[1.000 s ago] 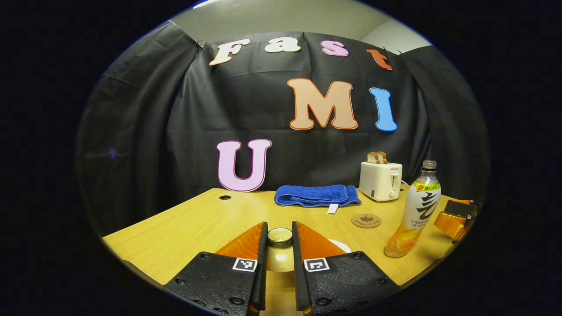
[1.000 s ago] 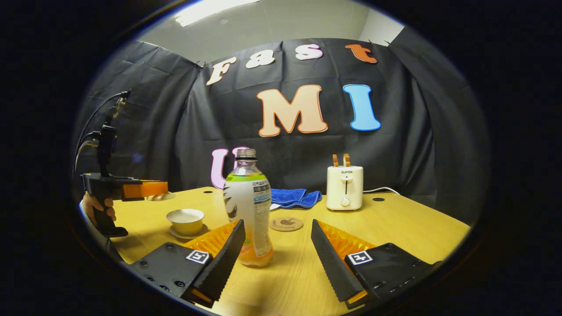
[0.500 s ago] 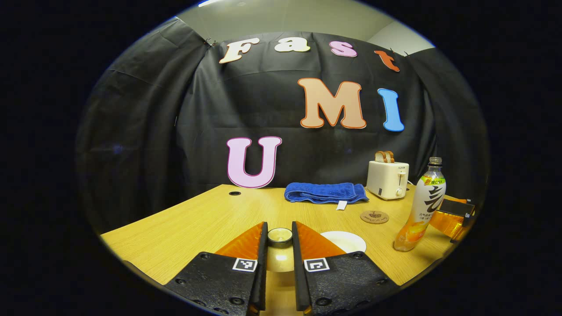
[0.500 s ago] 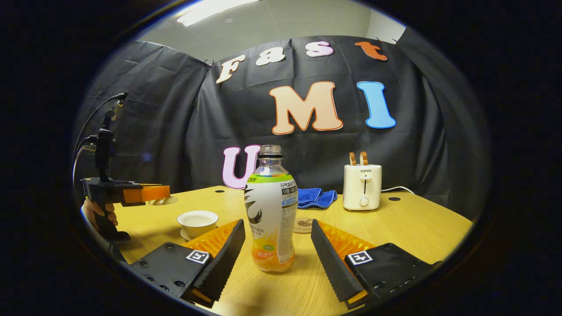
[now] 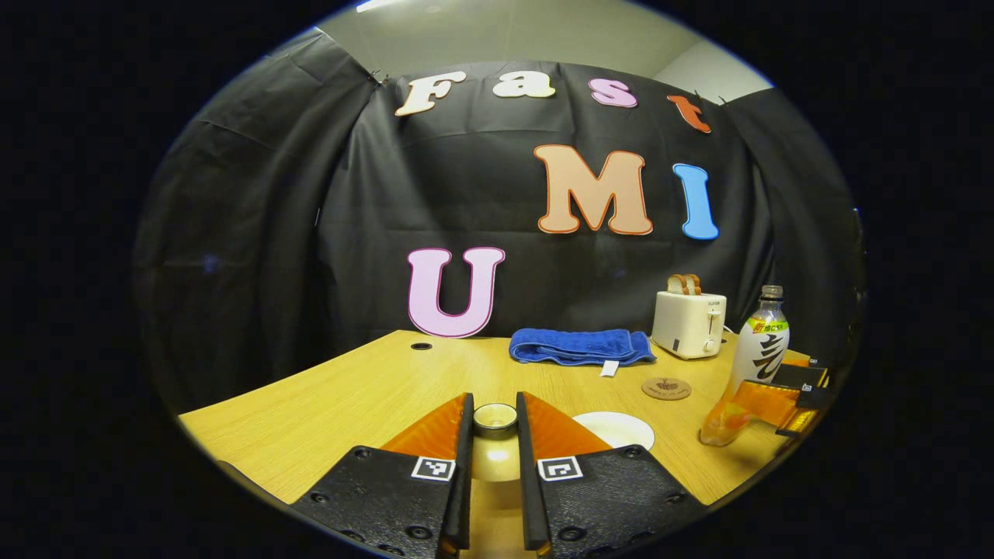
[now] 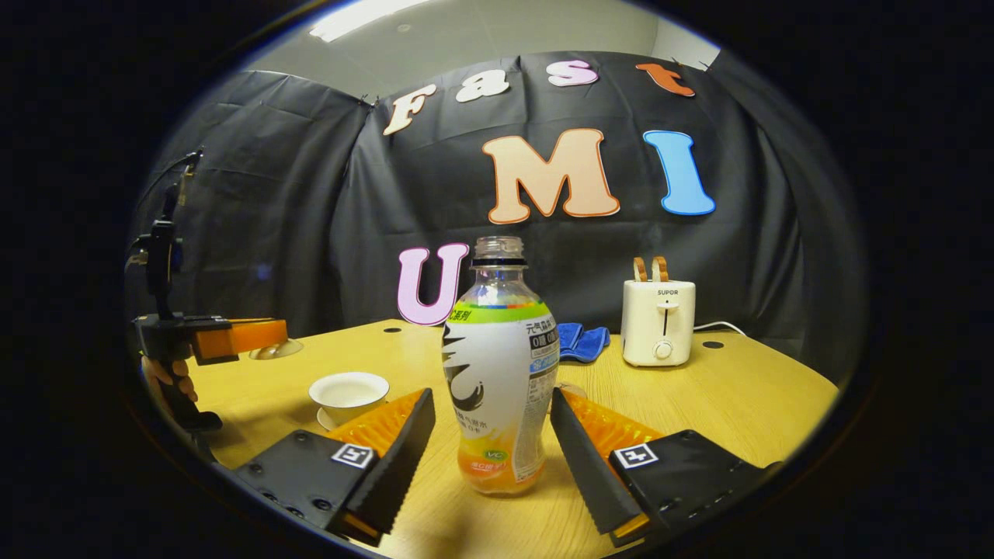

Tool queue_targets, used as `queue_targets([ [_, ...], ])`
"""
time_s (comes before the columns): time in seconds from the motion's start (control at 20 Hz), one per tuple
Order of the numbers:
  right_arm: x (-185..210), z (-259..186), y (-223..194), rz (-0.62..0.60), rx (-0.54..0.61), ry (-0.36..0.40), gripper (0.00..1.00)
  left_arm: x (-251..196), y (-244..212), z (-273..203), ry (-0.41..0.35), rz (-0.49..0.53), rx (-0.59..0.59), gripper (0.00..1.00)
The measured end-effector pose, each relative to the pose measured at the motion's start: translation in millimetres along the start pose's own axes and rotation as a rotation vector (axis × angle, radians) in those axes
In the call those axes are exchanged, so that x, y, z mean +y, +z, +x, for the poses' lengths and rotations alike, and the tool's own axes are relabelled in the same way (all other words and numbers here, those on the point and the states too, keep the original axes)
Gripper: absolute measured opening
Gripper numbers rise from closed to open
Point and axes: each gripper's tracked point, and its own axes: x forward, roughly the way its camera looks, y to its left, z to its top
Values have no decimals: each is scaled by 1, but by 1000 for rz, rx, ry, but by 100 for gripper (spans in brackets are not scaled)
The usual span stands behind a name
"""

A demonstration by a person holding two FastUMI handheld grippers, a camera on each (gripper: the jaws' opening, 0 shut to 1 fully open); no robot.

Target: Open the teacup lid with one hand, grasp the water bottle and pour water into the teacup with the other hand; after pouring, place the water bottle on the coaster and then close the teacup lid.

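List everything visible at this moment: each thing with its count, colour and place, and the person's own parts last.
Clear plastic water bottle: 1, white label, orange liquid low inside, cap off, upright between the right gripper's open fingers.
Small ceramic teacup: 1, cream, uncovered on its saucer, left of the bottle.
Round teacup lid: 1, cream, its knob pinched by the left gripper, lifted off the cup.
Round cork coaster: 1, brown, bare, before the toaster.
Folded towel: 1, blue, at the table's back.
Toaster: 1, cream, bread slices in it, back right.
Wooden table: 1, light wood.
Left gripper: 1, shut on the lid's knob.
Right gripper: 1, open around the bottle.
Hand: 1, on the left gripper's handle.
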Motion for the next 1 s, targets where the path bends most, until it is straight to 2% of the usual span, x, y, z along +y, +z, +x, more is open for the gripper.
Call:
queue_targets([
  [0.05,-3,4,-4,1,14,-12,92,1,0,0,-2,-7,-2,24],
  [0.1,-3,6,-5,2,27,-16,82,0,0,0,-4,-9,0,24],
  [0.25,4,8,-6,-8,34,8,72,2,0,0,-1,-9,-1,24],
  [0.55,0,16,-3,-87,52,7,72,5,2,0,0,-20,-5,24],
  [1.0,-6,33,13,-430,33,-48,71,17,6,0,14,-49,-4,24],
])
